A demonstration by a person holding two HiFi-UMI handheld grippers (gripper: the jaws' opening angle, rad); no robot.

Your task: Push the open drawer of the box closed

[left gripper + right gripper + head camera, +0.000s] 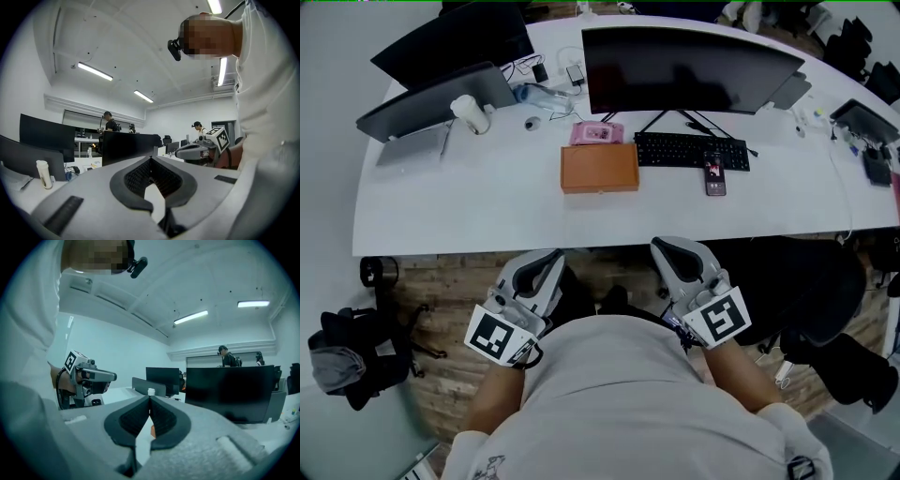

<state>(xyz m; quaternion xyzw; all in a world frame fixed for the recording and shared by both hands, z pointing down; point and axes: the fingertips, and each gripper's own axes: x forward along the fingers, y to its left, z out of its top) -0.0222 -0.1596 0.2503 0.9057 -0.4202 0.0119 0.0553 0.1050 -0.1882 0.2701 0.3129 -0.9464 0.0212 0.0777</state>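
Observation:
An orange box [599,168] lies flat on the white desk [469,206], in front of the big monitor; from here I cannot tell how its drawer stands. A sliver of the orange box [153,430] shows through the gap under the right jaws. Both grippers are held close to the person's body, below the desk's near edge and well short of the box. My left gripper [546,258] [150,160] is shut with nothing in it. The right gripper [667,246] [150,399] is likewise shut and empty.
A pink item [596,133] sits just behind the box. A keyboard [691,150] and a phone [714,174] lie to its right, under the curved monitor [684,66]. A laptop [441,98] and a white cup [471,113] stand at the left. A black bag [347,356] lies on the floor.

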